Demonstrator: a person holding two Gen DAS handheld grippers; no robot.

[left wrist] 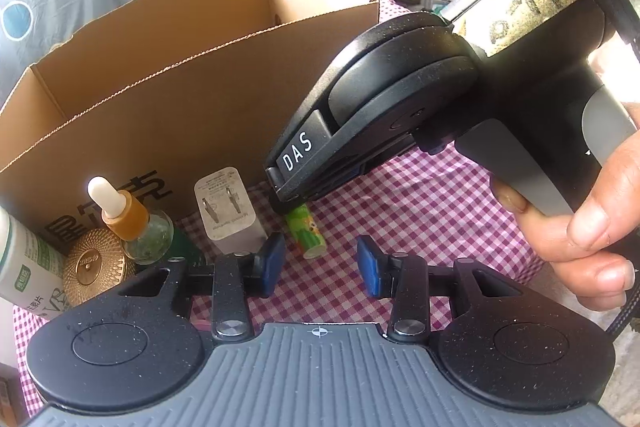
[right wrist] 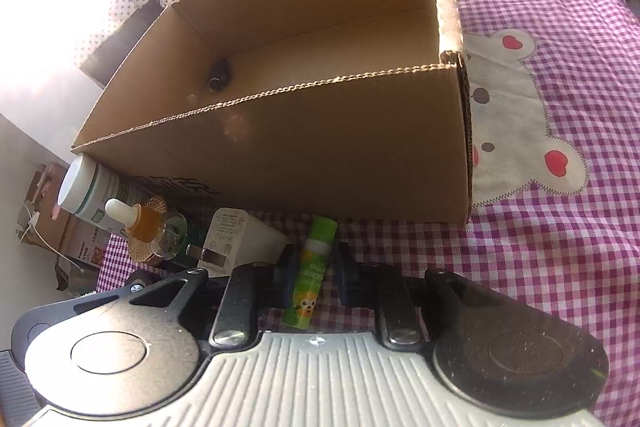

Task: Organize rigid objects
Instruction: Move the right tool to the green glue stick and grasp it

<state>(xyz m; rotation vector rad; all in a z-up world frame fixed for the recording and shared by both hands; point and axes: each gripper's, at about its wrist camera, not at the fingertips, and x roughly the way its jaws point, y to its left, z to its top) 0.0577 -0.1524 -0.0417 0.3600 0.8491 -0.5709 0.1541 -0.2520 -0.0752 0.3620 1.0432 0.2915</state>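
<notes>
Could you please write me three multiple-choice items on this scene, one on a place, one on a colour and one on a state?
1. Where does the small green printed tube lie?
A. inside the brown cardboard box
B. on the purple checked cloth, between the right gripper fingers
C. on top of the white plug adapter

2. What colour is the bulb of the amber dropper bottle?
A. white
B. blue
C. black

3. How is the left gripper?
A. shut on the adapter
B. shut on the tube
C. open, holding nothing

Key: 1 B, the tube rests on the cloth in front of the box, a finger on each side. 2 A, the bulb is pale white. 3 C, its blue pads stand apart over bare cloth.
</notes>
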